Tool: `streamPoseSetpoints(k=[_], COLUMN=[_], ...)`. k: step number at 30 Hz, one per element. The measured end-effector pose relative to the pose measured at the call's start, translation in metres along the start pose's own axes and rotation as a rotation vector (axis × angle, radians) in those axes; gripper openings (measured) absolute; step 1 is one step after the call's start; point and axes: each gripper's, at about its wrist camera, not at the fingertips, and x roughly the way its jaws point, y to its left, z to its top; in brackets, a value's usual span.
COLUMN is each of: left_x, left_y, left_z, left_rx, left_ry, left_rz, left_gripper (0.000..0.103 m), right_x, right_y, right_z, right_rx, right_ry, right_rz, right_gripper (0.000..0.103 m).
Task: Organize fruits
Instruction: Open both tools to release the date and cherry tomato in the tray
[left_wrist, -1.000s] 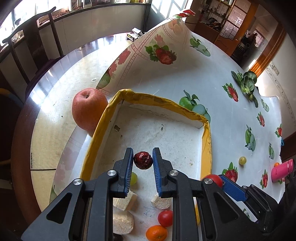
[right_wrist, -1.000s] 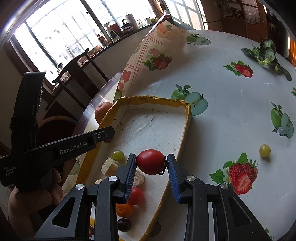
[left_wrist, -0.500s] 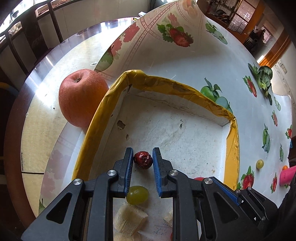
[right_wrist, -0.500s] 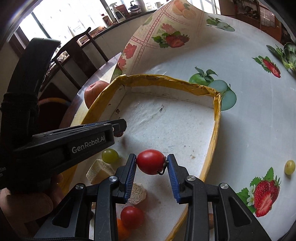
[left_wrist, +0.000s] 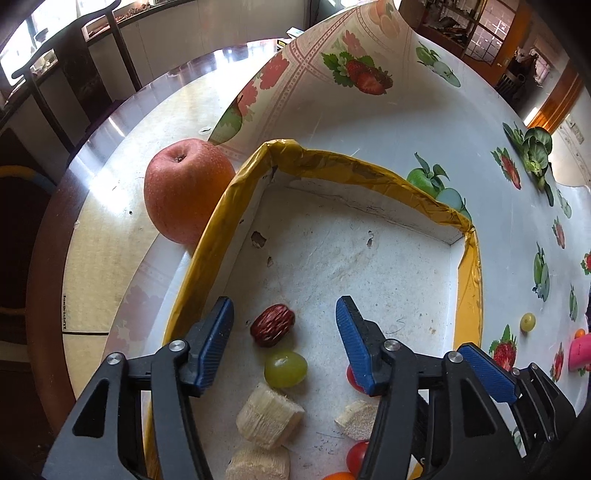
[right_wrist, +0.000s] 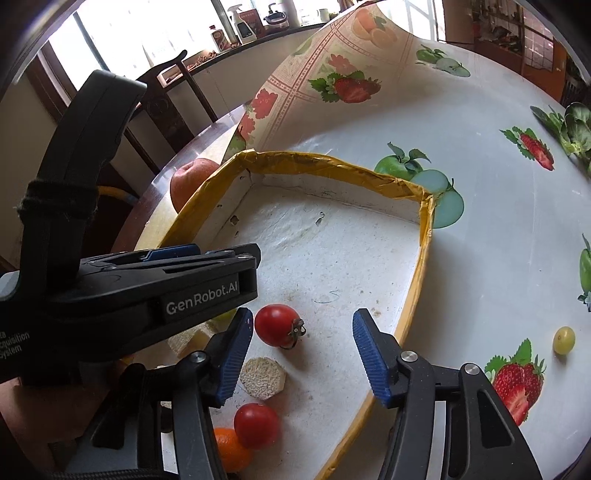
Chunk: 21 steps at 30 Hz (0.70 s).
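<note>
A white tray with a yellow taped rim (left_wrist: 376, 173) (right_wrist: 332, 162) lies on the fruit-print tablecloth. My left gripper (left_wrist: 284, 321) is open over the tray floor; a dark red date (left_wrist: 273, 325) lies loose between its fingers. My right gripper (right_wrist: 301, 339) is open too; a red cherry tomato (right_wrist: 277, 325) rests on the tray floor between its fingers. A green grape (left_wrist: 285, 369), banana pieces (left_wrist: 269, 413), a second tomato (right_wrist: 255, 425) and a small orange (right_wrist: 231, 448) also lie in the tray.
A large red apple (left_wrist: 184, 192) sits outside the tray's left wall. A loose green grape (right_wrist: 564, 339) (left_wrist: 527, 322) lies on the cloth to the right. A pink object (left_wrist: 580, 349) is at the far right. The cloth's far edge curls up (right_wrist: 332, 62).
Both grippers lowered into the tray and opened. The left let go of the date, the right let go of the cherry tomato; both fruits now rest on the tray floor.
</note>
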Motion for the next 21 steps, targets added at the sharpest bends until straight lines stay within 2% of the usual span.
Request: streamPoseSetpoints(k=[9, 21], left_x=[-0.04, -0.08], left_y=[-0.013, -0.06], left_z=[-0.016, -0.05], left_rx=[0.007, 0.081], left_ry=[-0.038, -0.055], left_rz=[-0.064, -0.146], left_gripper=[0.056, 0.056], right_x=[-0.058, -0.118], right_y=[-0.017, -0.071], right_z=[-0.015, -0.063], right_rx=[0.06, 0.182], right_ry=[-0.089, -0.123], right_rz=[0.01, -0.047], right_gripper=[0.059, 0.059])
